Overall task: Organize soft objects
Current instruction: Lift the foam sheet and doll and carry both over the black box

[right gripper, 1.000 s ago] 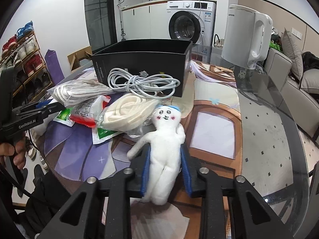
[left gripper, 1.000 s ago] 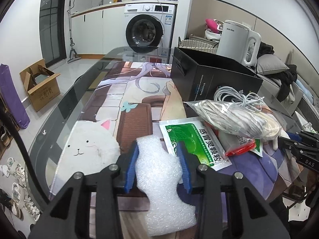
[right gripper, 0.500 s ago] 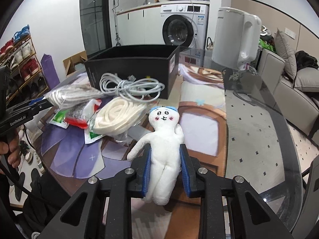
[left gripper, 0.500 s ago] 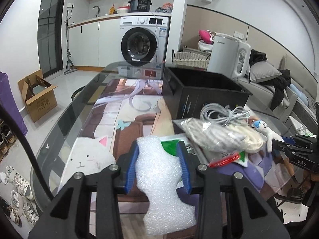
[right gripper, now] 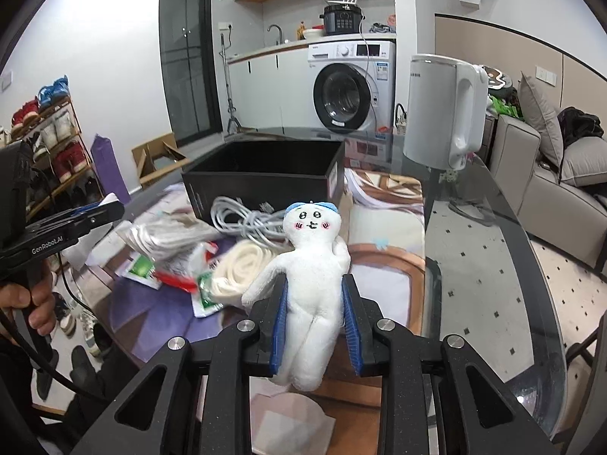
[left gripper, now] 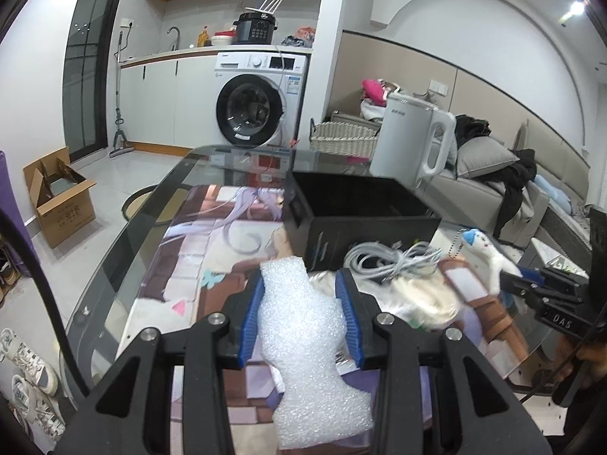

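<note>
My left gripper [left gripper: 299, 295] is shut on a white foam sheet [left gripper: 303, 349], held above the table. The blue pads of my right gripper [right gripper: 315, 295] squeeze the body of a small white plush doll [right gripper: 313, 265] with a blue cap, also lifted off the table. That doll [left gripper: 483, 246] and the right gripper [left gripper: 531, 284] show at the right of the left wrist view. An open black box [right gripper: 261, 185] stands behind the pile; its dark inside [left gripper: 356, 197] looks bare. On the table lie a white cable coil [right gripper: 242, 216], a bagged cream rope [right gripper: 239, 265] and green sachets [right gripper: 142, 267].
A white electric kettle [right gripper: 444, 110] stands on the glass table [right gripper: 489, 265] at the right of the box. A printed mat [left gripper: 212, 235] covers the middle. The left gripper's handle [right gripper: 57, 235] and a hand are at the left edge. A sofa sits to the right.
Both grippers have risen with their loads; the foam sheet and the doll now hang higher over the table, and the box interior has come into view.
</note>
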A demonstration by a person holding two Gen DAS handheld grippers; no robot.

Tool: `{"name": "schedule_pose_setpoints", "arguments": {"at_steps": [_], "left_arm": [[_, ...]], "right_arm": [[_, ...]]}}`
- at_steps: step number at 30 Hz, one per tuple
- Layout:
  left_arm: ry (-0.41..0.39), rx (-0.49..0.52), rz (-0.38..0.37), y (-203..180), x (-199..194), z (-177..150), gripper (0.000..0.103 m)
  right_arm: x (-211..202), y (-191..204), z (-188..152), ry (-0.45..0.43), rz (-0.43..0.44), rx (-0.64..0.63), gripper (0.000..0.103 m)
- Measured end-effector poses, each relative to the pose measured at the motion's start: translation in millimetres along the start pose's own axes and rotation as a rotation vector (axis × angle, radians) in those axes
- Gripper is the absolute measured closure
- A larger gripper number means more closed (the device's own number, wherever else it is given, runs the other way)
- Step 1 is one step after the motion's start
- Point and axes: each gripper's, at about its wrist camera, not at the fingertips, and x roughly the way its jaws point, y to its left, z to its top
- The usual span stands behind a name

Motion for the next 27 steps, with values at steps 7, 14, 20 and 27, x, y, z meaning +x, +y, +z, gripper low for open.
{"name": "schedule_pose_setpoints", "arguments": {"at_steps": [7, 14, 20, 27], "left_arm": [[-0.022, 0.017, -0.046, -17.9, 5.8, 23.0, 0.067], [-0.042, 0.042, -0.071, -35.4, 18.5, 44.5, 0.067], [-0.045, 0.054, -0.094, -46.7, 36.9, 63.4, 0.067], [-0.026, 0.054, -0.097, -51.6, 63.9, 77.0, 0.067]], "right_arm": [[-5.8, 4.5, 17.8, -0.049, 0.033, 0.013, 0.077], [-0.9, 6.9, 37.1, -0.078, 0.059, 0.020, 0.077], [8.2, 3.4, 53.9, -0.086, 0.063, 0.027, 0.077], [23.1, 0.1, 75.3, -0.101, 0.075, 0.036, 0.077]]}}
